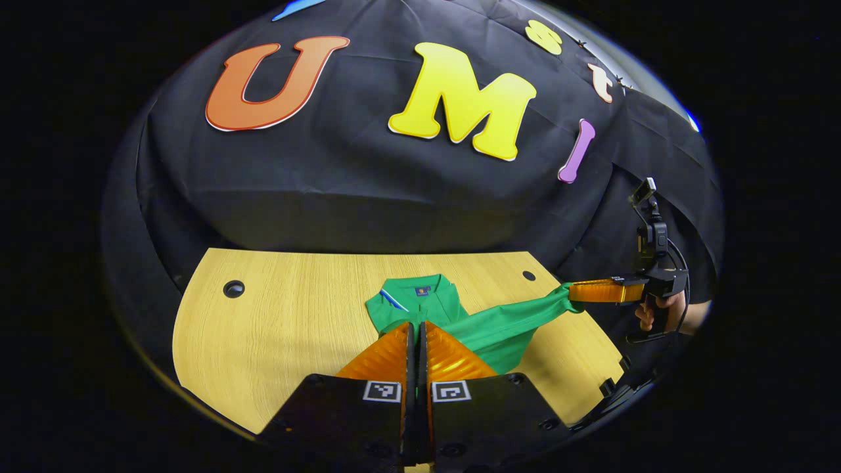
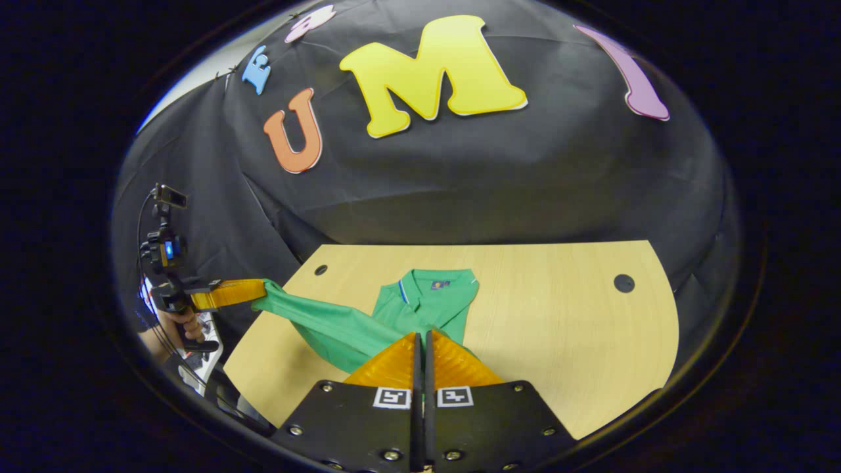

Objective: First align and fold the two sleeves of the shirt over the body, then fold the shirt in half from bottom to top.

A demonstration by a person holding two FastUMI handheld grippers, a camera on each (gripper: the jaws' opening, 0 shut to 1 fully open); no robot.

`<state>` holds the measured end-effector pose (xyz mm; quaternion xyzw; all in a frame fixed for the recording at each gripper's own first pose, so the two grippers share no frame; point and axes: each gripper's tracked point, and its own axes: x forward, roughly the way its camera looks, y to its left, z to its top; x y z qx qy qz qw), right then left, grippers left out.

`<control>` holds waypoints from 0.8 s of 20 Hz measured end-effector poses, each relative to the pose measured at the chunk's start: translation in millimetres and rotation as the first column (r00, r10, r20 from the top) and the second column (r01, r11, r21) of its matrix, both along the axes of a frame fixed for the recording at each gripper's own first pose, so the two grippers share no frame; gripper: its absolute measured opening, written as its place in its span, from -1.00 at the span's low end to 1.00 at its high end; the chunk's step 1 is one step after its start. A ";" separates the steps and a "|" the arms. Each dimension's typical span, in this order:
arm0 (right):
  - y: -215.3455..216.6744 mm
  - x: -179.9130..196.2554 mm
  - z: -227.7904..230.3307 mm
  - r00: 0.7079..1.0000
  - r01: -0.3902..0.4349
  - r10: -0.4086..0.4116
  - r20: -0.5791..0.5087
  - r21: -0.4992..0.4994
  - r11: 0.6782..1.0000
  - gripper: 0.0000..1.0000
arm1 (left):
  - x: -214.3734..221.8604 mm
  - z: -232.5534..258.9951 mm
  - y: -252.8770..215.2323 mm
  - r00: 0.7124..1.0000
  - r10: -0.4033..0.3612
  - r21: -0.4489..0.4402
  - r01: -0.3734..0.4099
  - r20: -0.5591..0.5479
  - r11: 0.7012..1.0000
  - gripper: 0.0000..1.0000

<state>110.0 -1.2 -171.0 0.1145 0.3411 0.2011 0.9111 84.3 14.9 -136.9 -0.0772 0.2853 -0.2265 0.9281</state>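
A black cloth wall rises behind a pale wooden table (image 1: 289,315) with a curved far edge and two dark round holes in its top, one towards each far corner. On the table lies a green shirt (image 1: 433,305), collar end towards the wall, its collar (image 2: 437,281) spread flat with a small label inside the neck and a thin light stripe along one edge. The shirt sits near the middle of the table, between the two holes and closer to the near edge than to the wall.

In the left gripper view, the left gripper (image 1: 416,328) sits low at the near side of the shirt, its two fingers drawn tight together with only a thin dark line between them; the tips lie right against the green cloth, so it looks to be pinching the shirt there, though the pinch itself is hidden. Farther off, beyond the table's edge, a hand (image 1: 660,312) holds the right gripper (image 1: 573,291), whose fingers are closed on the end of a sleeve (image 1: 519,315). That sleeve is pulled out taut and lifted, running from the shirt's body across and past the table's edge.

In the right gripper view, the right gripper's fingers are likewise pressed narrow at the shirt's near edge. Off the side of the table the left gripper shows, held in a hand (image 2: 187,325), gripping a stretched end of the shirt.
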 end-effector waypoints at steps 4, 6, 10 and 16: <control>-2.2 27.2 4.5 1.000 0.029 -0.029 0.013 -0.008 1.000 -0.99 | 25.0 -2.4 -2.8 1.000 -0.010 0.003 0.010 0.007 1.000 -0.94; -3.4 40.6 3.0 0.999 0.049 -0.049 0.013 -0.009 0.999 -0.99 | 38.0 -6.6 -5.0 1.000 -0.012 0.006 0.012 0.010 1.000 -0.94; -11.8 68.9 -12.4 0.995 0.099 -0.099 0.002 -0.028 0.995 -0.99 | 71.0 -14.6 -6.2 0.999 0.001 -0.005 -0.001 0.049 1.000 -0.94; -14.8 115.3 -50.0 0.989 0.150 -0.151 0.001 -0.060 0.987 -0.99 | 121.1 -52.5 -7.8 0.997 0.037 -0.012 -0.036 0.073 0.999 -0.94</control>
